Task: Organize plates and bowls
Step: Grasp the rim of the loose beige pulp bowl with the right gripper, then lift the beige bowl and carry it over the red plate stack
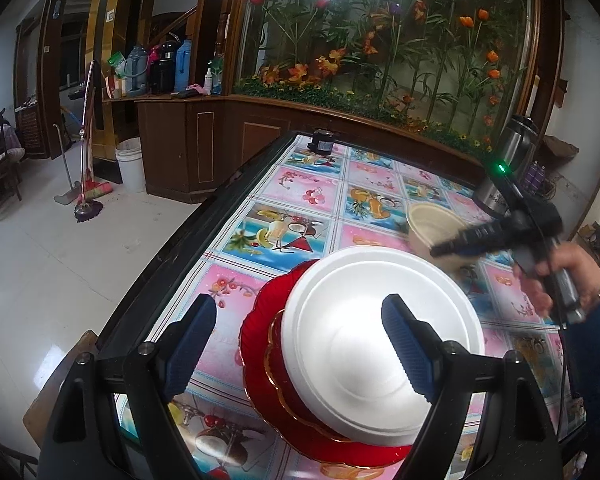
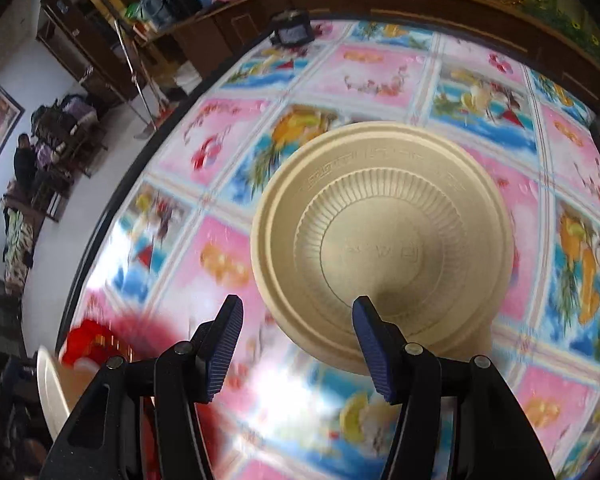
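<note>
Your tablecloth (image 1: 300, 200) looks like glossy printed plastic, throwing glare. The white plate (image 1: 380, 332) is matte foam, the red plates (image 1: 260, 360) under it shiny and glassy. That beige bowl (image 2: 380, 240) is dull ribbed plastic. The finger pads (image 1: 404, 340) are ridged blue rubber, and the kettle (image 1: 512, 156) is brushed metal.

Red plate (image 2: 85, 343) blurred, perhaps stacked.

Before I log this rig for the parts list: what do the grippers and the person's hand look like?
Both grippers, left gripper and right gripper, have black linkage arms with silver pivot pins and ribbed dark-blue fingers. The right one shows a green light, a black cable; hand wears a ring, blue sleeve.
</note>
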Demonstrator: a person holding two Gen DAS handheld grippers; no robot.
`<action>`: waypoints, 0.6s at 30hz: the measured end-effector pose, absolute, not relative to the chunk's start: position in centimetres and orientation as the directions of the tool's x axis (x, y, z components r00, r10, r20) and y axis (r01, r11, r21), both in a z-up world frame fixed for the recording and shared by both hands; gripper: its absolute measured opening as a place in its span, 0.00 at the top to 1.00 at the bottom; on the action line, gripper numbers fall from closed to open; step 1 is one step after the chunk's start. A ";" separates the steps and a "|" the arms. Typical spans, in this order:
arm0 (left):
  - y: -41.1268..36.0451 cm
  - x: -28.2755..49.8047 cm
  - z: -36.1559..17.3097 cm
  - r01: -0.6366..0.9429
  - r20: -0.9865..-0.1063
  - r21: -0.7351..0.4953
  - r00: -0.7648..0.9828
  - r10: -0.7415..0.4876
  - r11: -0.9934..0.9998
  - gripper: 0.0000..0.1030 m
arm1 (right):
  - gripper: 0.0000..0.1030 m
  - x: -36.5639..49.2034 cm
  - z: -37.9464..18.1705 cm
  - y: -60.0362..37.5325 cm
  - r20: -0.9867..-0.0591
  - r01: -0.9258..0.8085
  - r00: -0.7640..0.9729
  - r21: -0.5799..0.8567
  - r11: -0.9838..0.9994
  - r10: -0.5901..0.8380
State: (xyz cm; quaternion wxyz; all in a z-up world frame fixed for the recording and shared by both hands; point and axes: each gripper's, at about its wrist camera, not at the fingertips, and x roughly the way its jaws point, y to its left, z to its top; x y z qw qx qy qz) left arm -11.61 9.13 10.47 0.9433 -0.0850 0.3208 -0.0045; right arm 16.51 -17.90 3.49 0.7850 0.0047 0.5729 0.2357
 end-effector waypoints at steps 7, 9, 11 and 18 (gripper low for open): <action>7.0 -14.2 12.4 -0.004 -0.569 -0.147 0.818 -0.081 0.989 0.18 | 0.40 3.8 3.7 -21.5 -0.898 -0.470 0.173 0.286 0.835 0.405; 5.9 -15.1 13.0 0.016 -0.559 -0.134 0.824 -0.089 0.991 0.18 | 0.40 0.0 4.5 -22.9 -0.881 -0.497 0.193 0.291 0.818 0.431; 4.6 -16.0 13.6 0.042 -0.552 -0.125 0.827 -0.105 0.991 0.18 | 0.40 -3.9 6.0 -25.0 -0.851 -0.509 0.255 0.287 0.812 0.460; -1.8 -17.0 13.8 0.223 -0.593 -0.144 0.761 -0.264 0.964 0.18 | 0.40 -11.6 8.3 -35.4 -0.654 -0.252 0.645 0.308 0.918 0.396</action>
